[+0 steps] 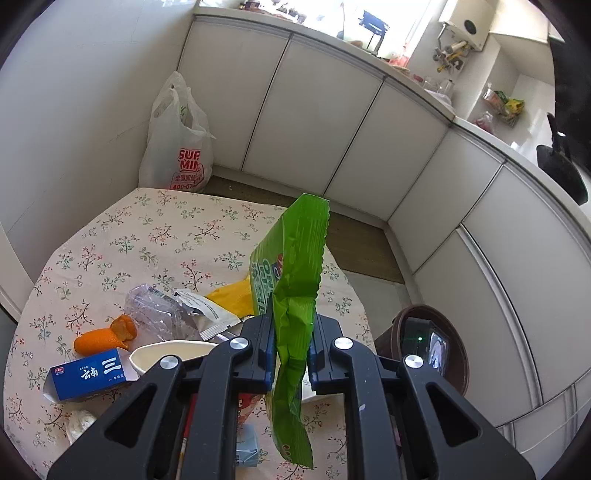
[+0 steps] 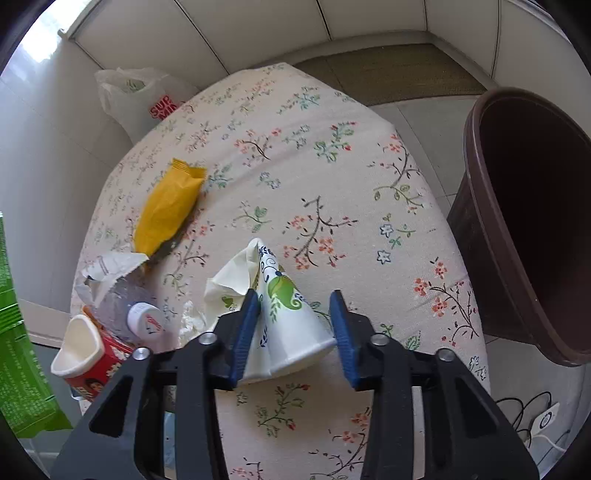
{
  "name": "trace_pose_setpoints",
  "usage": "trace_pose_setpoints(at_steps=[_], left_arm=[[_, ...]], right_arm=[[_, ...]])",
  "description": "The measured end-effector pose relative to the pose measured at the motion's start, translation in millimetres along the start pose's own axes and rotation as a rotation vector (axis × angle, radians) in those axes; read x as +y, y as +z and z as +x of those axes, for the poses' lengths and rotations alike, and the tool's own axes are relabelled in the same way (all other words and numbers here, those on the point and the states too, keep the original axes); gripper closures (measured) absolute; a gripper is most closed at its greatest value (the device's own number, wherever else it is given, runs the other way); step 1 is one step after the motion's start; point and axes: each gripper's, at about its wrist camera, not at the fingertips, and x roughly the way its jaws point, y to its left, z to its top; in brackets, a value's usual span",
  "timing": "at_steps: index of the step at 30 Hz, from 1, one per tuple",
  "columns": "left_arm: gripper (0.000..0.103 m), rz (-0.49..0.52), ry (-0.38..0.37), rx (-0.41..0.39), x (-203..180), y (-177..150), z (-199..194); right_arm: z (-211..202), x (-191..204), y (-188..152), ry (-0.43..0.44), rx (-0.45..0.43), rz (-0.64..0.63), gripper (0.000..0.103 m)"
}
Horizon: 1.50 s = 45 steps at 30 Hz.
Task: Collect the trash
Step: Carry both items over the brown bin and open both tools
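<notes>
With my left gripper (image 1: pixel 291 350) clamped on the green wrapper (image 1: pixel 295 273), I'd swing it squarely over the brown bin (image 2: pixel 532 221) before releasing, while my right gripper (image 2: pixel 291 332) stands spread around the crushed paper cup (image 2: pixel 284 317).

The right gripper (image 1: pixel 424 341) hides most of the brown bin (image 1: pixel 458 354).

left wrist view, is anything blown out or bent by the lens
Left wrist view: the window above the counter is blown out white, and the cabinets bow into a curve. Right wrist view: even light, no glare, the bin stretched at the edge.
</notes>
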Motion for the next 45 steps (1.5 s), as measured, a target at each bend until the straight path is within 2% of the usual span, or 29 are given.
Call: trace_pose_setpoints(at_steps=[3, 9, 15, 21, 31, 37, 41, 45], left_arm=[[0.09, -0.001, -0.001, -0.005, -0.9, 0.3, -1.9], [0.09, 0.006, 0.009, -0.015, -1.7, -0.4, -4.7], [0.09, 0.006, 0.017, -0.018, -3.9, -1.7, -4.5], [0.09, 0.02, 0.006, -0.031, -10.9, -2.7, -4.8], [0.09, 0.077, -0.03, -0.037, -45.4, -10.4, -0.7], [0.09, 0.137, -0.058, -0.028, -85.8, -17.8, 10.8], [0.09, 0.128, -0.107, -0.008, -114.8, -21.2, 22.5], [0.09, 0.163, -0.146, 0.014, -155.6, -22.3, 36.8]], right_arm=[[-13.6, 7.8, 1.6, 0.017, -0.035, -0.017, 0.076], [-39.3, 28.2, -0.2, 0.04, -0.108, -0.081, 0.076], [-69.6, 41.9, -1.7, 0.027, -0.208, -0.148, 0.076], [-106.1, 39.4, -0.3, 0.009, -0.317, -0.172, 0.076], [-156.5, -2.7, 9.3, -0.028, -0.442, -0.109, 0.076], [-189.3, -39.6, 11.3, -0.056, -0.509, -0.05, 0.075], [-204.5, -72.5, 13.6, -0.078, -0.533, 0.01, 0.075], [-215.4, -112.2, 16.3, -0.116, -0.551, 0.095, 0.075]])
